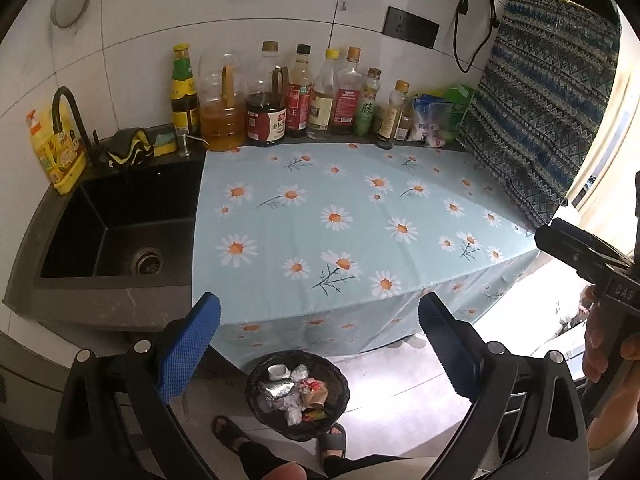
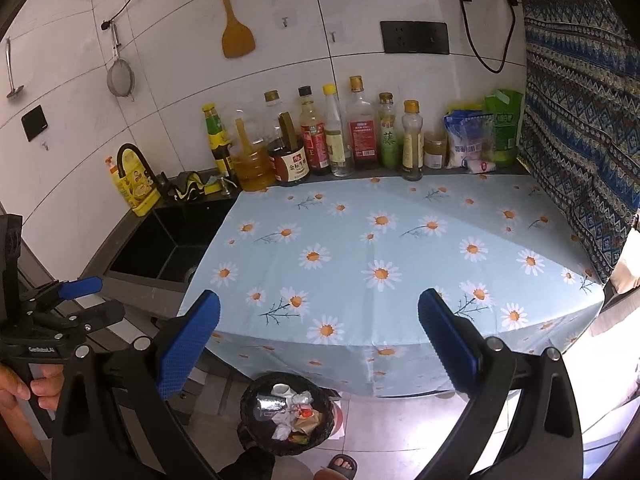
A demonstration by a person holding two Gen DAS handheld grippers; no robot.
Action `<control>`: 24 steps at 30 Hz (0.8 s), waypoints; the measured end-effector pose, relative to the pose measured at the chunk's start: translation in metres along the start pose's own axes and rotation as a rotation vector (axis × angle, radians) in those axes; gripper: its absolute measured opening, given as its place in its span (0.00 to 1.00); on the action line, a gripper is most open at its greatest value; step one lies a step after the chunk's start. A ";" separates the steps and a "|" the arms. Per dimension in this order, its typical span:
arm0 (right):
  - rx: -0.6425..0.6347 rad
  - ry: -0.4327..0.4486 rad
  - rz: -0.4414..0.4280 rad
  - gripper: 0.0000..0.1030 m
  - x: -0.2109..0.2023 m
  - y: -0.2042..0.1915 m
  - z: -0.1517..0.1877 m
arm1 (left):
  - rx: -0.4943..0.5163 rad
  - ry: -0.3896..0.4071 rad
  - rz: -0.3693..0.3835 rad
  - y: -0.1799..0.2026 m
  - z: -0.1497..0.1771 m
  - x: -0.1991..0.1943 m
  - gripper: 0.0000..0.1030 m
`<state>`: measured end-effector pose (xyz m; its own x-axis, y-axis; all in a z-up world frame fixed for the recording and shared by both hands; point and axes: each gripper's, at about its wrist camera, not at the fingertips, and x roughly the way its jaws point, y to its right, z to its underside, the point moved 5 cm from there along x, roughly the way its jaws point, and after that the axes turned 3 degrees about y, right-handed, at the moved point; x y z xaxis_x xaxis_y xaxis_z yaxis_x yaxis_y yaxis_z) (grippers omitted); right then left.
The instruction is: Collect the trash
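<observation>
The trash (image 1: 294, 394) sits heaped in a round, dark woven basket (image 1: 256, 400) on the pale tiled floor, just in front of the daisy-printed tablecloth (image 1: 340, 216) where it hangs over the counter edge: a crushed silvery can, crumpled white paper, a small white cup and red and brown wrappers fill the basket nearly to its rim. The left gripper (image 1: 320, 344) hangs above the basket with its blue, dimpled pads spread wide and nothing between them; the right gripper (image 2: 320, 344) is likewise spread wide and empty over the same basket. Behind the basket the smooth light-blue cloth covers the counter, and a row of glass and plastic sauce bottles (image 1: 300, 96) lines the white tiled wall at the cloth's far edge. Left of the cloth lies a square black sink (image 1: 120, 232), whose drain shows only in the left view. That view also shows sandalled feet (image 1: 332, 440) beside the basket. The right view alone shows the whole wooden spatula (image 2: 237, 28) and a wire strainer (image 2: 120, 76) hanging on the wall.
</observation>
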<state>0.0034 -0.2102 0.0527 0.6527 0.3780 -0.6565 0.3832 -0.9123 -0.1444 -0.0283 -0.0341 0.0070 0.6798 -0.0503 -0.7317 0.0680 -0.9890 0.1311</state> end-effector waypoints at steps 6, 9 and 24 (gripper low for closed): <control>-0.003 -0.010 0.002 0.95 0.003 0.000 0.002 | -0.008 -0.007 -0.010 -0.001 0.000 0.002 0.93; -0.002 -0.023 -0.001 0.95 0.009 0.004 0.003 | -0.018 -0.017 -0.015 -0.004 0.002 0.004 0.93; -0.016 -0.043 -0.005 0.95 0.025 0.008 0.000 | -0.042 -0.027 -0.025 -0.007 0.001 0.014 0.93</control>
<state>0.0221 -0.2082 0.0351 0.6221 0.3749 -0.6873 0.3970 -0.9077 -0.1358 -0.0197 -0.0275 -0.0048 0.6573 -0.0299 -0.7531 0.1155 -0.9834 0.1399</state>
